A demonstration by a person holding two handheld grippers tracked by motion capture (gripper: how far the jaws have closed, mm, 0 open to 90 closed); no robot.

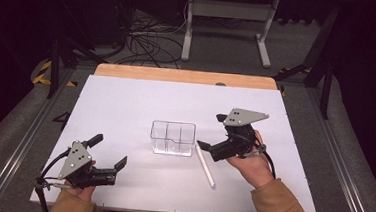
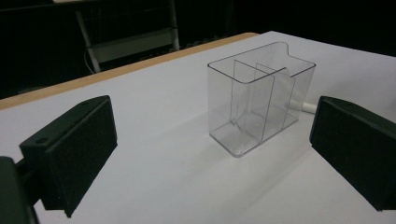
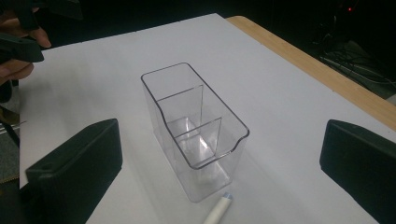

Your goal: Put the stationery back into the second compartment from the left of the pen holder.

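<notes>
Both my claws, the left gripper (image 1: 107, 152) and right gripper (image 1: 209, 132), gape apart and hold nothing, aimed at the clear box (image 1: 172, 138), probably because the white pen (image 1: 205, 166) beside it belongs inside.

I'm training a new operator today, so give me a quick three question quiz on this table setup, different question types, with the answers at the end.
1. True or false: the white pen stands inside the clear organizer.
2. Multiple choice: the pen lies nearest to A) the left gripper, B) the right gripper, C) the wooden table edge.
3. Fill in: both grippers' jaws are ____ and hold nothing.

Key
1. False: the pen lies flat on the white sheet, beside the organizer.
2. B.
3. Open.
</notes>
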